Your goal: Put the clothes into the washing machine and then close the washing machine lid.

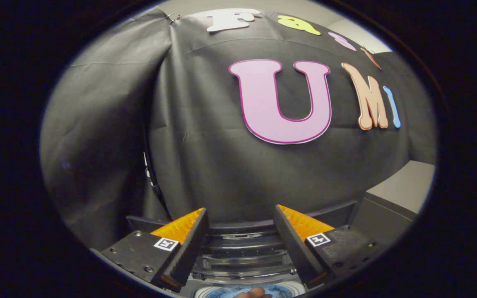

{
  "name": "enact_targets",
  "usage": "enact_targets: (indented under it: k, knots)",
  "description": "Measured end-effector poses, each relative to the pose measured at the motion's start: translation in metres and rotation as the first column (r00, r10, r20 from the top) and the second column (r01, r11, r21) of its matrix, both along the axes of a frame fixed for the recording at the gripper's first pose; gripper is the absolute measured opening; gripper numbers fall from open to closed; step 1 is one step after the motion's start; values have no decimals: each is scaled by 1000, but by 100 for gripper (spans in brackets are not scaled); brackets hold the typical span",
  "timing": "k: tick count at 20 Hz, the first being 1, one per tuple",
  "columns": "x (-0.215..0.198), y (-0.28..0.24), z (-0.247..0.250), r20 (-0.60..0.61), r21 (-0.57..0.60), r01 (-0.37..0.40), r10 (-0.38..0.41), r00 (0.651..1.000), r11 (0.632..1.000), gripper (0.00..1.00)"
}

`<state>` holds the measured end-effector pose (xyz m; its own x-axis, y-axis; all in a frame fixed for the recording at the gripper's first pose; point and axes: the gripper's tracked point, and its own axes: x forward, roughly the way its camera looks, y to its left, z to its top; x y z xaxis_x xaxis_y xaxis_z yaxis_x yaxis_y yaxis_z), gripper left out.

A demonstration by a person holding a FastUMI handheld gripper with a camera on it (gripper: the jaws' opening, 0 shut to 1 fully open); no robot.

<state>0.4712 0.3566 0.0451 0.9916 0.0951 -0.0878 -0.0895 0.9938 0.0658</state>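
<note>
- The gripper [240,231] is held above a top-loading washer [242,244] and faces the black cloth wall [205,157] of the booth.
- Its two fingers stand wide apart, with nothing between them and nothing in their hold.
- Between the fingers and just beyond them the lid [244,258] appears to be raised: it looks like a clear ribbed panel in a dark frame.
- Below the lid, at the near end of the fingers, lies a light rim with blue-patterned stuff inside, likely the drum [238,291] with clothes in it; too little of it is visible to be sure.
- A small brownish shape [251,293] sits at that rim; it may be a fingertip or cloth, and I cannot tell which.
- Risk: if that shape is a hand, dropping the lid could pinch it.
- Risk: cloth left over the rim would stop the lid from seating.
- Risk: the open fingers could slip off the smooth lid edge, letting it fall hard.
- Writing: no brand or label can be read on the washer. Each finger carries a small square black-and-white marker [166,243], a pattern, not words.
</note>
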Motion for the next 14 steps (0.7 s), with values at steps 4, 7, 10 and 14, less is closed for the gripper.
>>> enact_targets:
  k: [4,7,10,14]
  knots:
    - [-21,-8,-49,-134,45,34,-28,991,998,96]
    - [-32,-5,-36,-38,134,46,-41,998,990,95]
    - [-35,-15,-64,-134,95,64,-51,990,993,94]
    - [-43,-25,-67,-114,215,87,-63,991,973,92]
